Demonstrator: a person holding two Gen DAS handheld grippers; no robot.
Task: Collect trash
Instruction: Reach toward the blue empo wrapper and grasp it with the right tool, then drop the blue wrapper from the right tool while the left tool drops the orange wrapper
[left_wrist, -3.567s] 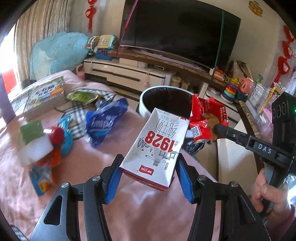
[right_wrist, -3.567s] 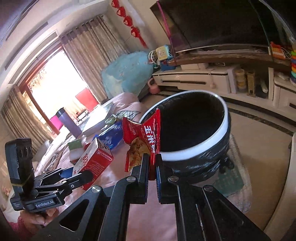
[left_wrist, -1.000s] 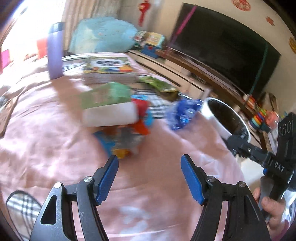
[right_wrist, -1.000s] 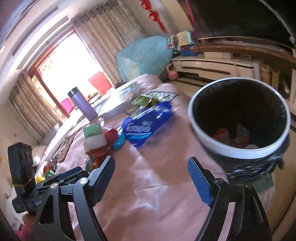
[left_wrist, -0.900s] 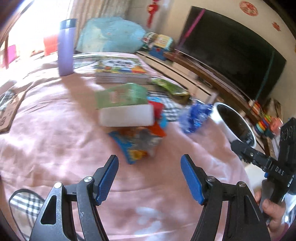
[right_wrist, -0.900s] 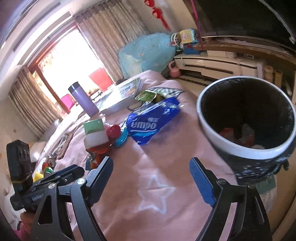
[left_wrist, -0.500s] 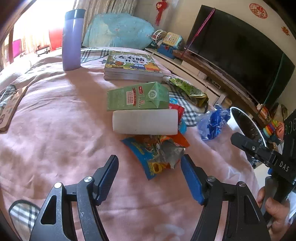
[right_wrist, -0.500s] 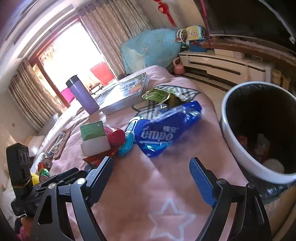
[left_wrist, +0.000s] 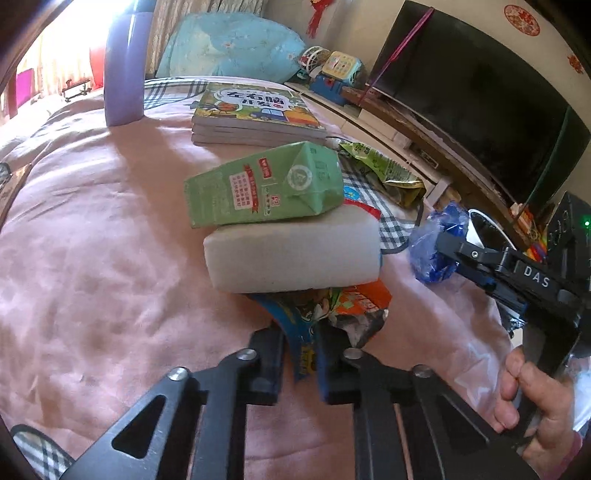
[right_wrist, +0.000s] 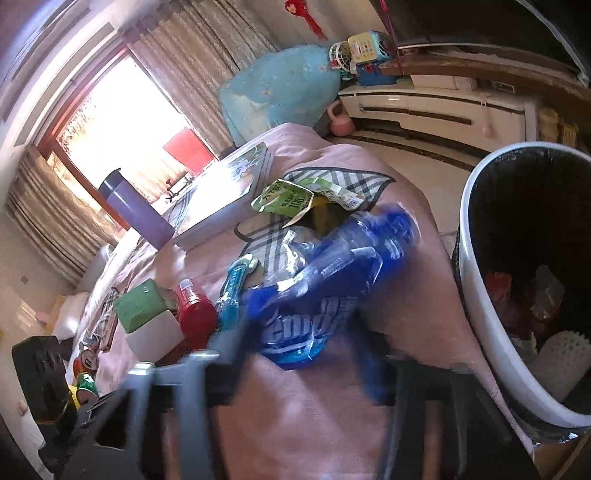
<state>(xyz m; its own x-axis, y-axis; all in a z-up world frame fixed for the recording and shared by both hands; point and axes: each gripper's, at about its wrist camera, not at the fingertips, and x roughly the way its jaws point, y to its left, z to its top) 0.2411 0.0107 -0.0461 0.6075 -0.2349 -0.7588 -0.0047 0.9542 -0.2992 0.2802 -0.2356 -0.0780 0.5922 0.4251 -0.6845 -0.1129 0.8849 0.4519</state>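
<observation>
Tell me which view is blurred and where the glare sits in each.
Right wrist view: motion blur smears the right tongs and the blue wrapper between them; the window is blown out white. Left wrist view: sharp, with glare only at the top-left window.

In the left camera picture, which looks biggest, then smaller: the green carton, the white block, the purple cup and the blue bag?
1. white block
2. green carton, nearly alike, so unsure
3. purple cup, though it stands farther off
4. blue bag, partly hidden
</observation>
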